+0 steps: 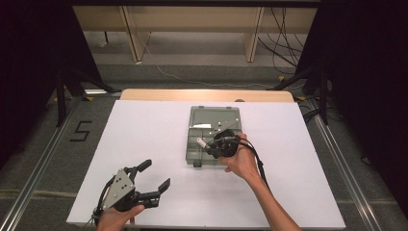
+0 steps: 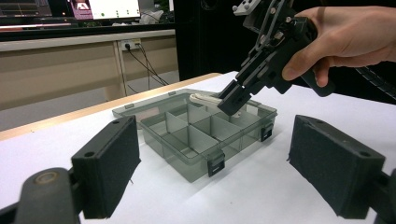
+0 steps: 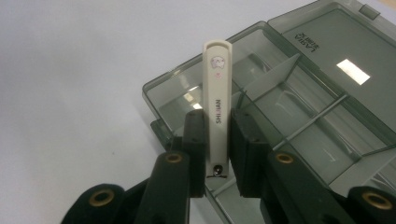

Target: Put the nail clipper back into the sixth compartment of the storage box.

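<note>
A smoky clear compartment box lies open at mid-table, its lid folded flat on the far side. My right gripper hovers over the box's near-left part, shut on a white nail clipper. In the right gripper view the clipper stands clamped between both pads over the box's corner compartment. The left gripper view shows the box ahead, with the right gripper and the clipper above it. My left gripper rests open at the table's near left, holding nothing.
A white sheet covers the table, and a wooden strip shows along its far edge. Black stands and cables sit on the floor beyond. The box's dividers form several compartments with nothing in them.
</note>
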The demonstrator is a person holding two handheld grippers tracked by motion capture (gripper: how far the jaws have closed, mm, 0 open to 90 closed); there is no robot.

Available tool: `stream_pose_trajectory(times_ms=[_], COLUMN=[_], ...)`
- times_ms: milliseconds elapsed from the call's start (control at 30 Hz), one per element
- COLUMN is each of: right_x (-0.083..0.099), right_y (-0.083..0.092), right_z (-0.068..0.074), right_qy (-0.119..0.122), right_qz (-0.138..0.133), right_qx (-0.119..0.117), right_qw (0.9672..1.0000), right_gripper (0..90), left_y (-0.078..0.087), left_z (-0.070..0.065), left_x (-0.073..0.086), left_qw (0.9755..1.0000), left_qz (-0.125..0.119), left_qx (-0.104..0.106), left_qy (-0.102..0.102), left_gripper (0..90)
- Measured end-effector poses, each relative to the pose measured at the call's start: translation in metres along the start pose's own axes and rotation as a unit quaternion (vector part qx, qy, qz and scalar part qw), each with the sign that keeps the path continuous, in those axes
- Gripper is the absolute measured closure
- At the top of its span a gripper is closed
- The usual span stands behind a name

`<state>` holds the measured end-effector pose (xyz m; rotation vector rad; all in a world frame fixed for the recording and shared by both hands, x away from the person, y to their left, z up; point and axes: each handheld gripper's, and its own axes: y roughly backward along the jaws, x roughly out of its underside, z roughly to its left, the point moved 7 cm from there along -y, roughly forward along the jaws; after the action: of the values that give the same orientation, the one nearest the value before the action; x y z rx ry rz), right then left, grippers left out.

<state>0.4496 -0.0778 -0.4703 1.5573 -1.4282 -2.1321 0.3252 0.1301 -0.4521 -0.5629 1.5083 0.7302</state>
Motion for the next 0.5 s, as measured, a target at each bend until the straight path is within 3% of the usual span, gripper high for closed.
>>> stream_pose_trajectory(times_ms=[200,267,300,500], right_x=[0.001,0.001,0.001,0.003], right_y=[-0.007,-0.008,-0.01,-0.015], right_z=[-0.001,0.001,-0.001,-0.001], right_qy=[-0.01,-0.024,-0.013,-0.027], right_qz=[0.001,0.009,0.006,0.016], right_qx=[0.0,-0.004,0.0,-0.001], right_qw=[1.0,0.9997,0.9999,0.9995], right_gripper=[77.3,77.3,77.3,77.3], left_y=[0.0,0.0,0.0,-0.001], left_z=[0.0,0.0,0.0,0.0], left_x=[0.0,0.0,0.0,-0.001], left_qw=[1.0,1.0,1.0,1.0], left_qz=[0.0,-0.003,-0.003,-0.008], left_qx=[0.0,0.001,0.0,0.004], left_qy=[0.0,0.001,0.001,0.002], left_gripper=[15.8,15.8,15.8,15.8])
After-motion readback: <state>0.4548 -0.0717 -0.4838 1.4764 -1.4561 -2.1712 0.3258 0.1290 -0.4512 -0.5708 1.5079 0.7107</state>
